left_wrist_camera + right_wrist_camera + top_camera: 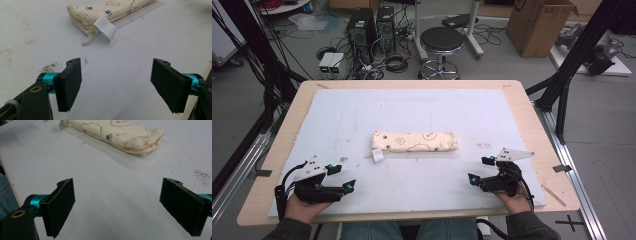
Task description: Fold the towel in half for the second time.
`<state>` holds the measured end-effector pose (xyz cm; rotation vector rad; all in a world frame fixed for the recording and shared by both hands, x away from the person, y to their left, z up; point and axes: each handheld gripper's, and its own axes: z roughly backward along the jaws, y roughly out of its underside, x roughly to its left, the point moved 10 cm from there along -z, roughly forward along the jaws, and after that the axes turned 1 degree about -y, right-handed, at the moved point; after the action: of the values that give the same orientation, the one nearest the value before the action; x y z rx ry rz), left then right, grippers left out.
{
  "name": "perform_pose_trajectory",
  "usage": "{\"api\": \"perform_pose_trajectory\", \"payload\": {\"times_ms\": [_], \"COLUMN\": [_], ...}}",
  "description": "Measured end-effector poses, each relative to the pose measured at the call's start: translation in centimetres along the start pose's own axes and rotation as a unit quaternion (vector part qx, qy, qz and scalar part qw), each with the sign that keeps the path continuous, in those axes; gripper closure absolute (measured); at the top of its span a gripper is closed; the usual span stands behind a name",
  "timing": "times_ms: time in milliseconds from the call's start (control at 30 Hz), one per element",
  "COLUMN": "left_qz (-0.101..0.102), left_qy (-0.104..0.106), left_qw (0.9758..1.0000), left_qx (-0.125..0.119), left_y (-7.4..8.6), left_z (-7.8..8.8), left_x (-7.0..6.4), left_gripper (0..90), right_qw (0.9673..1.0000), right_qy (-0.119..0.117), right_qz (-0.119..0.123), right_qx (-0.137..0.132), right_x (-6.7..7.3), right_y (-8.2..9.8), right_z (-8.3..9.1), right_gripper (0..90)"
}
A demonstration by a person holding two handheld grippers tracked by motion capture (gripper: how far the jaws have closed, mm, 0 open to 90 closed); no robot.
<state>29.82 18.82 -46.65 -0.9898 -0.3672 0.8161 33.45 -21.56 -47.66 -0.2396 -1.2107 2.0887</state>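
The folded paw-print cloth [414, 141] is lying on the desk [512, 100], its white tag [105, 28] showing no readable writing. Left tool [341, 179] and right tool [478, 170] are resting released, grasping nothing.

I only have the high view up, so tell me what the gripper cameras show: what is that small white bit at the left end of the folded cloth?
Observer: In the left gripper view it is a white label, curled, hanging off the end of the folded cloth.
Operator: What is printed on the cloth?
Observer: Blue paw prints and outlined animal shapes, plain in the right gripper view.
Operator: Is the right end of it folded tidily?
Observer: The right gripper view shows several stacked layers there with a yellow inner layer peeking out.
Operator: Are both sets of jaws open?
Observer: Yes, the left gripper and the right gripper both stand wide open over the bare white board.
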Motion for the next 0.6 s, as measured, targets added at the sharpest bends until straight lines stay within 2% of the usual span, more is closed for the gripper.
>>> {"api": "perform_pose_trajectory", "payload": {"times_ms": [333,600], "left_qz": [-0.011,-0.005], "left_qy": [0.007,0.007], "left_qw": [0.9999,1.0], "left_qx": [0.004,0.005], "left_y": [0.2,0.2], "left_z": [-0.1,-0.5], "left_x": [-1.0,-0.6], "left_gripper": [25.6,25.6], "right_qw": [1.0,0.9999], "right_qy": [0.005,0.008], "right_qz": [-0.002,-0.006], "right_qx": [-0.003,-0.005], "right_x": [0.2,-0.1], "right_y": [0.9,1.1], "right_z": [1.3,1.4], "right_gripper": [12.1,12.2]}}
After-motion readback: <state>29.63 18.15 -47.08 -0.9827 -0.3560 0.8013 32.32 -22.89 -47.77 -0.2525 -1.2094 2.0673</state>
